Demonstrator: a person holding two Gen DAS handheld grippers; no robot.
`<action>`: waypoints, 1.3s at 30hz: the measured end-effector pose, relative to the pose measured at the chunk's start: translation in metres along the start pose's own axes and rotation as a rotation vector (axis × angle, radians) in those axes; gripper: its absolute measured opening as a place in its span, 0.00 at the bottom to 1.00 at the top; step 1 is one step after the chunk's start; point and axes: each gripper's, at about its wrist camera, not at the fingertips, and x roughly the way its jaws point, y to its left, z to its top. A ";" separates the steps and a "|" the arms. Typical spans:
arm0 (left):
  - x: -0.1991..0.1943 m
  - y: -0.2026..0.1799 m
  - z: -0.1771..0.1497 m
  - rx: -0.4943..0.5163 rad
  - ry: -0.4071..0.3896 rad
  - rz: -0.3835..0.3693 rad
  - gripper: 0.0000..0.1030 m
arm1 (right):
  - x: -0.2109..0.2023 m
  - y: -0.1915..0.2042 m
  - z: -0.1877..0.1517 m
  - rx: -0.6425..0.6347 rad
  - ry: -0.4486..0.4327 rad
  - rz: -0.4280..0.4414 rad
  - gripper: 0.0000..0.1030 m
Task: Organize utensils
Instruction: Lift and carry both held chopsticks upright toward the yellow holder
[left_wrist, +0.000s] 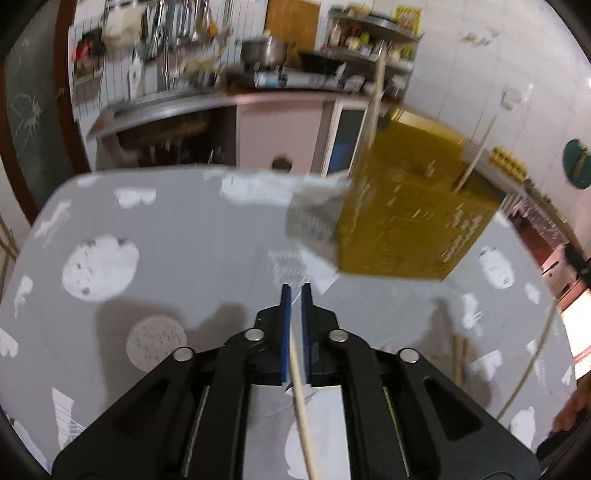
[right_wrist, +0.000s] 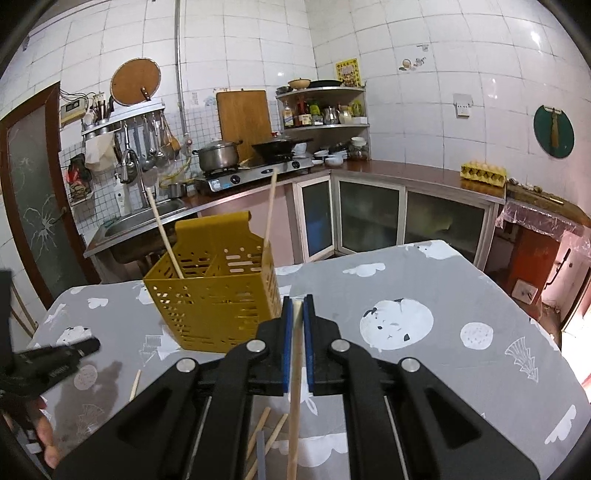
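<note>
The left wrist view was motion-blurred. The left gripper (left_wrist: 295, 290) stood slightly parted, a chopstick (left_wrist: 301, 402) loose between its pads. The right gripper (right_wrist: 297, 301) clamped another chopstick (right_wrist: 294, 387). The yellow basket (right_wrist: 218, 306), at ten o'clock, held two upright; loose ones (right_wrist: 264, 432) lay on the table (right_wrist: 443, 295).

We see white-tiled walls (right_wrist: 424, 74), a steel corner shelf (right_wrist: 323, 127) at twelve o'clock, a dark wooden door (right_wrist: 29, 206) at nine o'clock.

Ahead of the claw (right_wrist: 297, 301), a matt yellow plastic basket (right_wrist: 214, 302); pale wooden chopsticks (right_wrist: 294, 387); printed grey cloth (right_wrist: 424, 295) beneath.
</note>
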 end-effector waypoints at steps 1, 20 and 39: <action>0.010 0.001 -0.002 0.000 0.031 0.007 0.18 | 0.002 -0.002 0.000 0.007 0.005 0.002 0.06; 0.076 -0.009 -0.010 0.052 0.188 0.072 0.04 | 0.022 0.001 -0.004 0.002 0.026 0.010 0.06; -0.044 -0.024 0.010 0.083 -0.254 -0.050 0.03 | -0.002 0.006 0.003 -0.013 -0.098 0.037 0.06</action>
